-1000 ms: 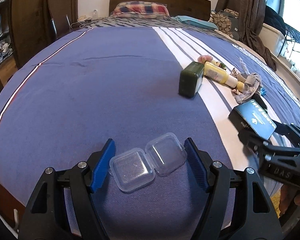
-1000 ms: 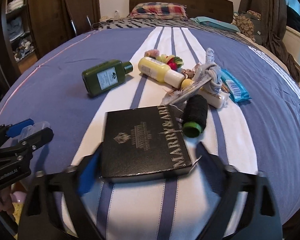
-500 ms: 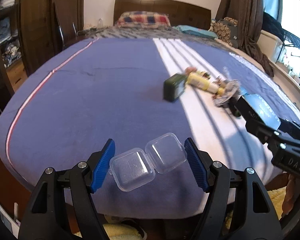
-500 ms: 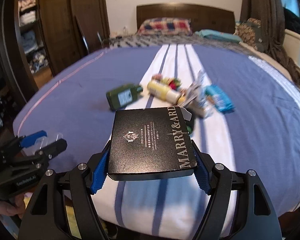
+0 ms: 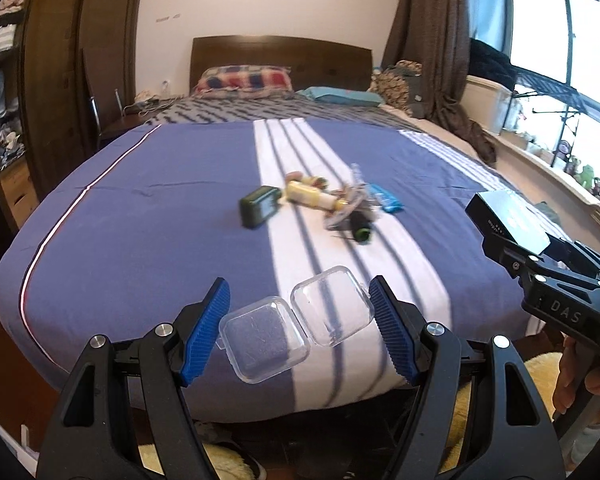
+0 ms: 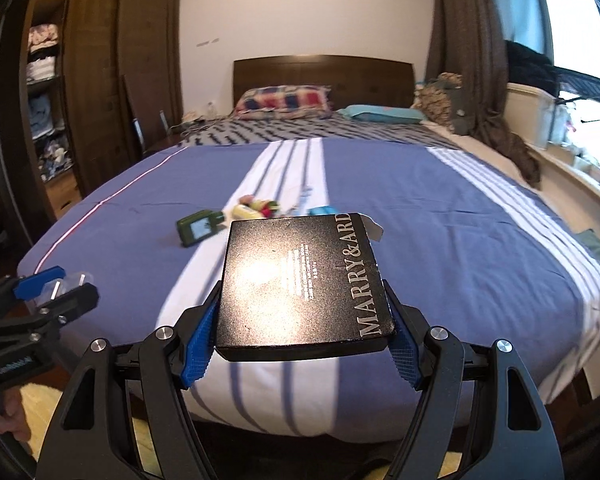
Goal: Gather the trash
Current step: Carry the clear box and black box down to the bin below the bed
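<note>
Both hand-held grippers are loaded and held off the near edge of the bed [image 5: 148, 240]. The left hand-held gripper [image 5: 299, 317] is clenched on a clear hinged plastic case [image 5: 294, 327], lying open, its two shells side by side and its long axis running straight across from one blue pad to the other. The right hand-held gripper [image 6: 302, 335] is clenched on a flat black box [image 6: 300, 276] printed MARRY&ARD, gripped by its two long sides near the back, so its length runs forward, away from the gripper toward the far end of the bed.

What remains of the trash lies on the white stripe of the bedspread, well ahead of both grippers and between them in line: a dark green bottle [image 5: 259, 211] on its side at the left of the cluster, a yellow bottle [image 5: 309, 197] just right of it, a crumpled wrapper [image 5: 346, 210] and a black roll with a green end [image 5: 360, 228] nearer, and a blue packet [image 5: 387, 201] at the far right. The green bottle's long axis points far and to the right.

My judgement is that neither gripper can take anything more until its load is dropped; no bin shows in either view, so which way that drop lies cannot be told. For the later return, the green bottle sits toward the left gripper's side and the blue packet toward the right's
</note>
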### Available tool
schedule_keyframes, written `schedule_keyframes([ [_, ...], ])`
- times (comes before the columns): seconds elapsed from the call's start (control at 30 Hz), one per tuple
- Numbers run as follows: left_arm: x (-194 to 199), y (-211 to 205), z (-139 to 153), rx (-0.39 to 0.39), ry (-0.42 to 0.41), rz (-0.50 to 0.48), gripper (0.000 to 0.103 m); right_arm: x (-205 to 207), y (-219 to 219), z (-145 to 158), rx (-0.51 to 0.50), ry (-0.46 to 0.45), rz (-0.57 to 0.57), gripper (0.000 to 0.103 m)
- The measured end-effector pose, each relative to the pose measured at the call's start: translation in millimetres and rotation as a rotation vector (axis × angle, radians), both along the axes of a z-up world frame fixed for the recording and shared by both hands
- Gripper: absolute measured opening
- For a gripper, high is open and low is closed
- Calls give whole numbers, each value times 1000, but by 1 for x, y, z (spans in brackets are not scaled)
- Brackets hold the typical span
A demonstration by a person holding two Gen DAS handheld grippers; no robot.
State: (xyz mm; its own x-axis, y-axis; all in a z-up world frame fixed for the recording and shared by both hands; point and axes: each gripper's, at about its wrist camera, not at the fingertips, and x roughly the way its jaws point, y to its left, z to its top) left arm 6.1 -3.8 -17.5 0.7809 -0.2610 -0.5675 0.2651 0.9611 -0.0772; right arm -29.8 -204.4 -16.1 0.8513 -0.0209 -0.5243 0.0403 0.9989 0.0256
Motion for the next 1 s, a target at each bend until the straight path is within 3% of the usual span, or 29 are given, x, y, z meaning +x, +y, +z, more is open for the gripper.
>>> schedule_keyframes([
  [0.17,-24,-14,-6,-3,-1,-26,68,-22,-18,-13,6,30,-18,73],
  [0.33,-38,-26,-30,11,50,-52,68,-40,-32,-37,25,93,-24,73],
  [0.63,-45,-28,-102,70,220,-80,68,-41,-21,-103,72,278,56,74],
  [1.0,-25,-28,-200,95,470,-112,68,-23,3,-193,114,526,92,74],
])
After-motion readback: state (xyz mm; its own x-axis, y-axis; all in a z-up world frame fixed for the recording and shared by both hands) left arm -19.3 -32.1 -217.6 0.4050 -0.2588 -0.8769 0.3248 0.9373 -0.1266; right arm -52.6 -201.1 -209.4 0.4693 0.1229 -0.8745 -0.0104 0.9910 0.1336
